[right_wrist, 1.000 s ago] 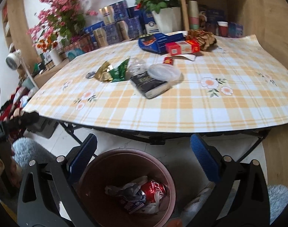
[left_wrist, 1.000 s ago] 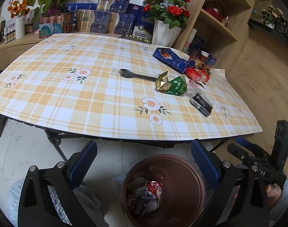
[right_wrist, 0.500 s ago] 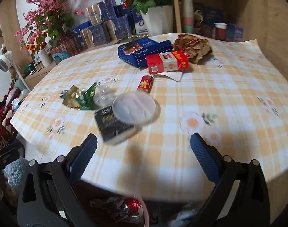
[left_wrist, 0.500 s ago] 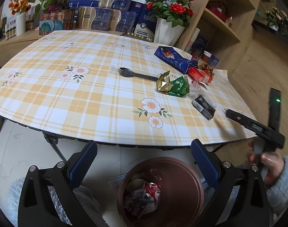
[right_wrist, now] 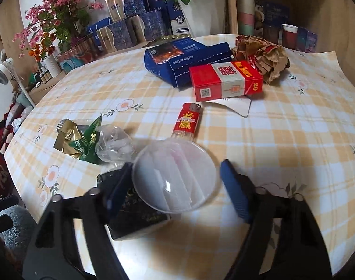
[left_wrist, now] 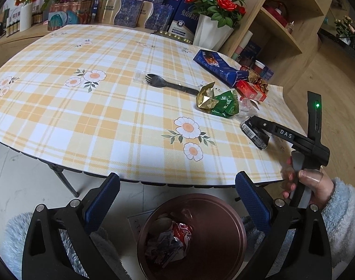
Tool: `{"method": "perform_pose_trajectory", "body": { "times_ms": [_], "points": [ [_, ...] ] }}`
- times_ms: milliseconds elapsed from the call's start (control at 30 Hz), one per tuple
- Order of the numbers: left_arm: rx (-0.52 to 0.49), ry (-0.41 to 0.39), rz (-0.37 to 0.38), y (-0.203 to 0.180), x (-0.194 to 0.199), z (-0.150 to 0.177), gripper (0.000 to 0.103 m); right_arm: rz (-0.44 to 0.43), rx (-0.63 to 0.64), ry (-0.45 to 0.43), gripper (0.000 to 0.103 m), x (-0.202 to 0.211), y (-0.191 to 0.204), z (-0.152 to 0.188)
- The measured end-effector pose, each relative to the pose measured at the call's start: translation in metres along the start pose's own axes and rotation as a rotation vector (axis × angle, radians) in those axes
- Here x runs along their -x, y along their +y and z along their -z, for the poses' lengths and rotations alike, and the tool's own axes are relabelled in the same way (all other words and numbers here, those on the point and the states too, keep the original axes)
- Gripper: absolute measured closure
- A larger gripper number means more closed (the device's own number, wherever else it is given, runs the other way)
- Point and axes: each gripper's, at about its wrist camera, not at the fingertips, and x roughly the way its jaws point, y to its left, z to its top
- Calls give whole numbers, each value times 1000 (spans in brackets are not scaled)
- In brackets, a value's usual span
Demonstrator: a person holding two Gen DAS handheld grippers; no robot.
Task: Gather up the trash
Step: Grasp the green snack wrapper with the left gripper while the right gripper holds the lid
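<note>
Jaws of right gripper just closing around clear round lid atop black packet, lower centre, pads seemingly not yet pressing; left gripper spread above bin; risk: slick lid slipping out.

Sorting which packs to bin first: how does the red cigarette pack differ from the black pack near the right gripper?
The red cigarette pack is bright red and white and clear of the right gripper; the black pack is dark with faint lettering, beside the gripper's left finger. The red pack leans against a blue box; the black pack has a clear round lid overlapping it. Both are small boxes lying on the tablecloth.
</note>
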Motion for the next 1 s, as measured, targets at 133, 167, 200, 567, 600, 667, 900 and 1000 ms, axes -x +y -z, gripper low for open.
{"method": "perform_pose_trajectory", "body": {
  "times_ms": [133,167,200,567,600,667,900,1000],
  "points": [
    [11,1,-3,3,-1,0,6,-22,0,-31,36,8,-2,6],
    [13,3,-2,4,-1,0,6,-17,0,-52,36,14,-3,9],
    [17,8,2,4,-1,-1,6,-17,-7,-70,36,20,-4,12],
    [90,55,98,6,-14,-35,17,-11,-98,-222,36,80,-23,36],
    [102,52,113,6,-18,-43,19,-16,-110,-217,36,78,-26,36],
    [111,41,142,2,-24,-58,32,-48,-163,-197,36,70,-35,37],
    [150,45,190,-13,-67,-109,46,-57,-159,-205,36,68,-35,39],
    [102,67,156,-19,-86,-116,46,-66,-145,-210,36,71,-32,40]
  ]
}}
